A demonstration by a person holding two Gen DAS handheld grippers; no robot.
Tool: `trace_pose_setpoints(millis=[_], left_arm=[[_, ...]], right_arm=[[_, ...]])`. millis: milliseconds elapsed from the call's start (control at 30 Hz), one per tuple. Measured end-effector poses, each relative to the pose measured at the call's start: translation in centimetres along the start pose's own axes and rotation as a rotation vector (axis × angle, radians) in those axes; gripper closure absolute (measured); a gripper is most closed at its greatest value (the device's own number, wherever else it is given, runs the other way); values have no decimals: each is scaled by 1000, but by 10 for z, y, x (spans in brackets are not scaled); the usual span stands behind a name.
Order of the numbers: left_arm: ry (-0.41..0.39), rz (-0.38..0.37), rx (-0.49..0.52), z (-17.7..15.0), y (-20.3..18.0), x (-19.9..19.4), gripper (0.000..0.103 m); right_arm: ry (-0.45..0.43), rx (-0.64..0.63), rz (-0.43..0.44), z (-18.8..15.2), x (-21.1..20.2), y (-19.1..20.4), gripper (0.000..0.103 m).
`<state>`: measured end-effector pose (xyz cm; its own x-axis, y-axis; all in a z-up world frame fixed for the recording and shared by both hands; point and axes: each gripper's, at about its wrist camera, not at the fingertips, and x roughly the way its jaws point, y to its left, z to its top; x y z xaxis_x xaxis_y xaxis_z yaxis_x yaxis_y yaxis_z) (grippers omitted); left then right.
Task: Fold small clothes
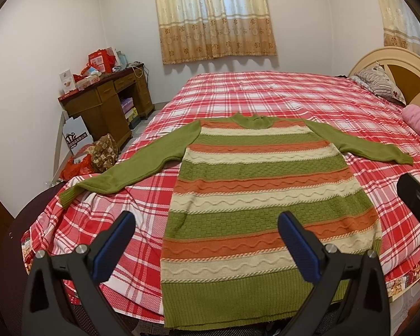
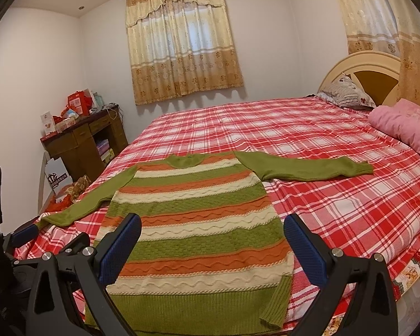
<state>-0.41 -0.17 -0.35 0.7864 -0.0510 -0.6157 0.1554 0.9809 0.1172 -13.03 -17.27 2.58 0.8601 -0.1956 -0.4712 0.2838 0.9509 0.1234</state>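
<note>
A striped knit sweater (image 1: 263, 193) in green, orange and cream lies flat and face up on the red plaid bed (image 1: 266, 95), both green sleeves spread sideways, its hem at the near bed edge. It also shows in the right wrist view (image 2: 198, 224). My left gripper (image 1: 207, 221) is open and empty, held above the sweater's lower left part. My right gripper (image 2: 212, 224) is open and empty above the sweater's lower right part. The right gripper also shows at the right edge of the left wrist view (image 1: 417, 204).
A brown wooden desk (image 1: 109, 103) piled with red boxes stands left of the bed, with bags (image 1: 92, 156) on the floor beside it. A striped pillow (image 2: 347, 92), a pink quilt (image 2: 406, 126) and the headboard (image 2: 364, 67) are at the far right.
</note>
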Motion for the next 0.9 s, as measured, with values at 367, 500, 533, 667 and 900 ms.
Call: trace_pose_setpoints(millis=[367,500,533,667,900], left_arm=[[-1,0,0,0,0,0,0],[0,0,1,0,0,0,0],[0,-1,0,0,0,0,0],[0,-4,0,-1,-1,0,0],[8,-7,-2,-3,-2,1,0]], right_arm=[[-33,-24,-16,-1,-5,6,1],[-67,-55,-48,-2,-8,10,1],[-61,-63,-54,-2,-6,11,1],[-22,-73,-50,-5,2,10,1],[-22,-68,-31,-6,1,8,1]])
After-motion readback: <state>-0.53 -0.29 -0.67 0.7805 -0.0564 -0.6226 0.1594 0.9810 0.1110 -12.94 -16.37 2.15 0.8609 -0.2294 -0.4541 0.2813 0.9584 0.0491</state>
